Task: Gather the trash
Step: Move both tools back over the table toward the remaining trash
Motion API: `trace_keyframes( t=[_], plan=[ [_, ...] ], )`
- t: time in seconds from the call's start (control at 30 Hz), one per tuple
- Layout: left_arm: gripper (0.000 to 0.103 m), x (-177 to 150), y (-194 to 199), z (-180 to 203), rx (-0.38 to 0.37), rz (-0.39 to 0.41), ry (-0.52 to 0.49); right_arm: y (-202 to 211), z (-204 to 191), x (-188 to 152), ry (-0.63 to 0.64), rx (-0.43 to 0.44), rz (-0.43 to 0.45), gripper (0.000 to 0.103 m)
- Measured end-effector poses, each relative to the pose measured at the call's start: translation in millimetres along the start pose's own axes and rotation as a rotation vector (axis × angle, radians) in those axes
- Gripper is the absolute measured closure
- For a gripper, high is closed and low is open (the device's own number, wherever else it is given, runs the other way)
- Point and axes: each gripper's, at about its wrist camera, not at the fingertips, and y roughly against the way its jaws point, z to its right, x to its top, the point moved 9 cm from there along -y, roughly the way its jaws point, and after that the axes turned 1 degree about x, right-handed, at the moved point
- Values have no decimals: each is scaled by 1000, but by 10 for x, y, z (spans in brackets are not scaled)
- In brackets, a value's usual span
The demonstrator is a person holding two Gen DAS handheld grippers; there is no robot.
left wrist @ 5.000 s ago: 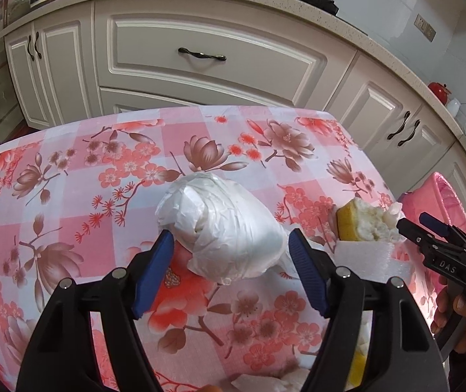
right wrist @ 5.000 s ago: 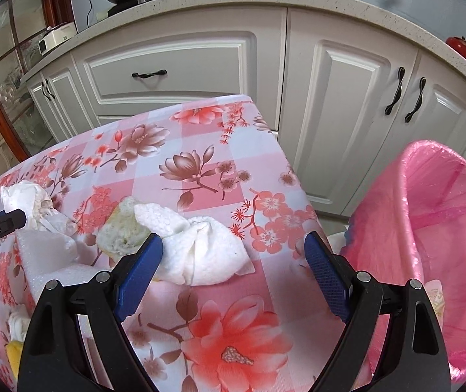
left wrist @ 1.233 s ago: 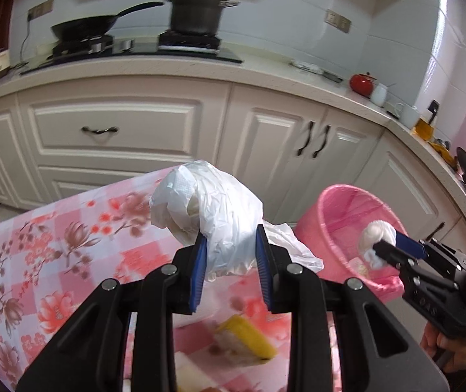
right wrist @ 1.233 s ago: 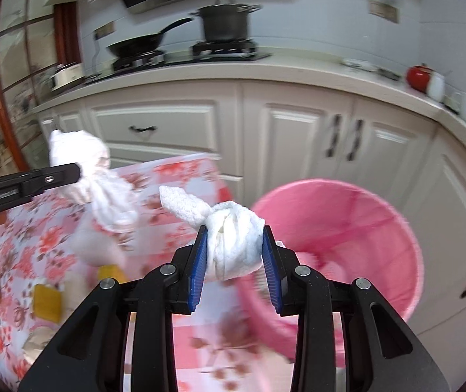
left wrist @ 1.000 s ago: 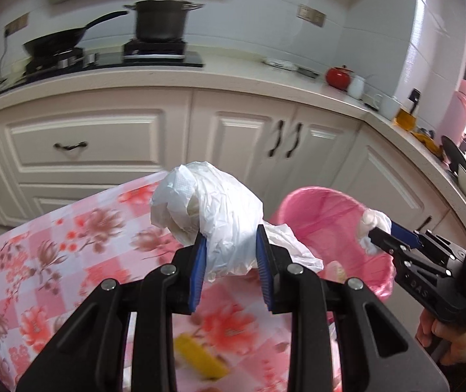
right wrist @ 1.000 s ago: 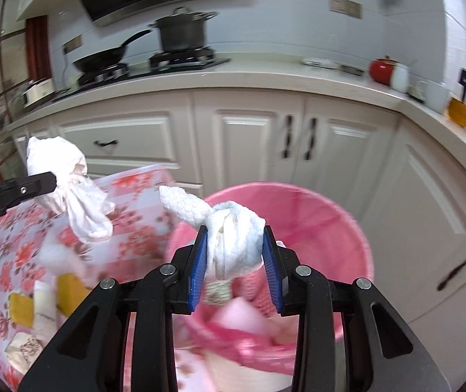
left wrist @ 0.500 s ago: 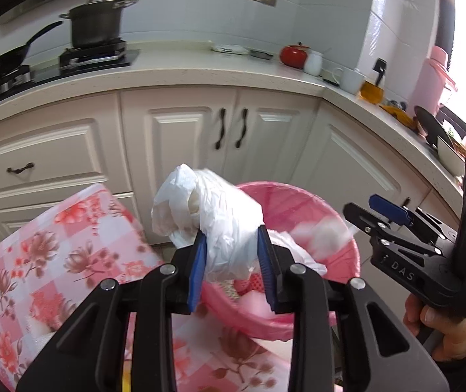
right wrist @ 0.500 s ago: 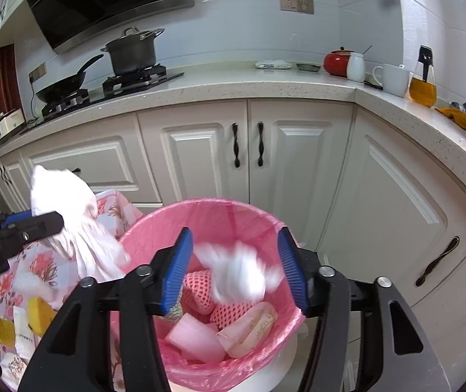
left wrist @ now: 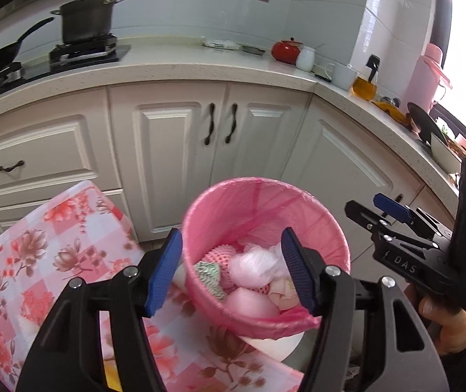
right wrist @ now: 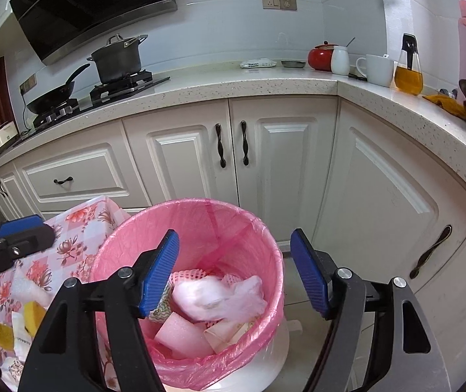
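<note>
A trash bin with a pink liner (left wrist: pixel 233 196) (right wrist: pixel 200 205) stands on the floor beside the table. Inside lie a white plastic bag (left wrist: pixel 259 266) (right wrist: pixel 220 297), foam pieces and netting. My left gripper (left wrist: pixel 231 271) is open and empty, held above the bin's near rim. My right gripper (right wrist: pixel 234 271) is open and empty, also above the bin; it shows from the side in the left wrist view (left wrist: pixel 380 209). The left gripper's tip shows at the left edge of the right wrist view (right wrist: pixel 20 232).
The table with the pink floral cloth (left wrist: pixel 37 261) (right wrist: pixel 69 228) sits left of the bin, with yellow sponge pieces (right wrist: pixel 33 317) and paper scraps on it. White kitchen cabinets (right wrist: pixel 265 163) and a countertop with a pot (right wrist: pixel 118 58) stand behind.
My left gripper opened and the white plastic bag dropped into the bin. My right gripper, open since half a second ago, stays over the bin; its white wad has fallen in.
</note>
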Motion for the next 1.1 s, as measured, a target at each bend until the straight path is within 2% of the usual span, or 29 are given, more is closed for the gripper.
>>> trace_keyframes(
  t=[0.3, 0.63, 0.83, 1.1],
  plan=[
    [42, -147, 520, -559, 72, 45, 57, 125, -168, -80, -1, 12, 12, 27],
    [42, -432, 1157, -1139, 158, 94, 108, 438, -541, -239, 15, 22, 64, 21],
    [41, -718, 1481, -1352, 205, 118, 127, 575, -863, -456, 43, 57, 64, 19],
    [40, -1274, 1804, -1550, 254, 132, 183, 738, -1330, -936, 110, 113, 42, 19]
  ],
)
